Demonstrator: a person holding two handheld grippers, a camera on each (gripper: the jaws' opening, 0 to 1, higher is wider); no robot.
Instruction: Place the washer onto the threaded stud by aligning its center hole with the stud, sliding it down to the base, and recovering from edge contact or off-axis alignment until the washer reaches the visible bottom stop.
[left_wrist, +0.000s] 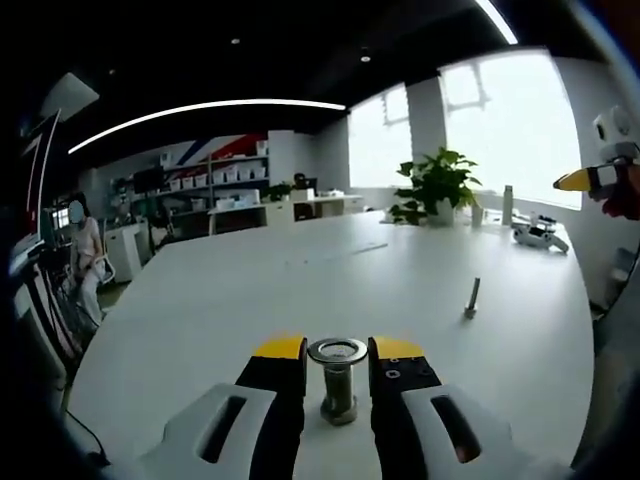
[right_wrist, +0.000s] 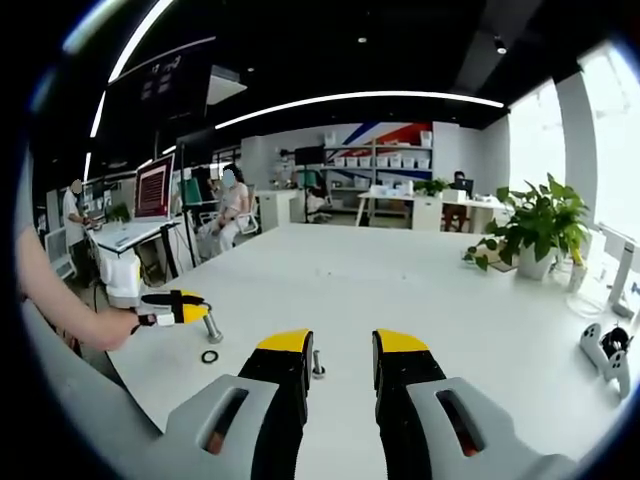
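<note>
In the left gripper view a threaded stud (left_wrist: 338, 385) with a nut at its base stands on the white table (left_wrist: 300, 290), between my left gripper's jaws. A steel washer (left_wrist: 337, 350) lies flat at the stud's top end, and my left gripper (left_wrist: 337, 352) is shut on its rim. In the right gripper view the left gripper (right_wrist: 190, 306) comes in from the left, held by a hand, with the stud (right_wrist: 212, 327) at its tips. My right gripper (right_wrist: 343, 350) is open and holds nothing. It also hangs high at the right edge of the left gripper view (left_wrist: 585, 180).
A second small stud (left_wrist: 471, 298) stands alone on the table, seen just ahead of the right jaws (right_wrist: 318, 364). A dark ring (right_wrist: 209, 356) lies by the left gripper. A potted plant (left_wrist: 437, 185) and a white controller (right_wrist: 603, 350) sit near the far edge. People stand behind.
</note>
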